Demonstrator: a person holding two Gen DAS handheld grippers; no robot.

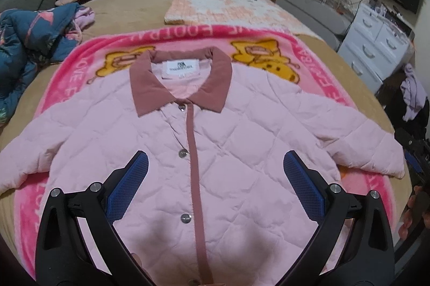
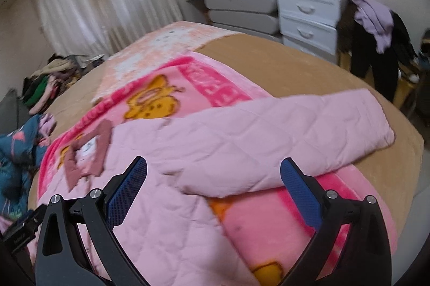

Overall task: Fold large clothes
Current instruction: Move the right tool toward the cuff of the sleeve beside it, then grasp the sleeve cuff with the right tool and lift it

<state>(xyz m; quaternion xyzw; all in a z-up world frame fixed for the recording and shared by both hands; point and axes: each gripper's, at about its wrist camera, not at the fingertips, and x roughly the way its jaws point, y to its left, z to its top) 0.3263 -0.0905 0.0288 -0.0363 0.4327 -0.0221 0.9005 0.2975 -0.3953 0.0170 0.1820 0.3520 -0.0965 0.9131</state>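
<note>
You see one quilted pink jacket point(image 1: 231, 140), four silver snap buttons point(image 1: 183, 153), and two fleece blankets point(image 1: 309, 44).

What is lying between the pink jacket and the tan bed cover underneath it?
A pink cartoon-bear blanket lies between the pink quilted jacket and the tan bed cover; both wrist views show it.

Black grippers with blue pads

We are seeing the left gripper point(image 1: 215, 165) and right gripper point(image 2: 213, 169) both showing black angular finger frames, silver round screws glinting at the near joints, and blue mesh-textured pads point(image 1: 126, 189) lining the inner faces.
</note>
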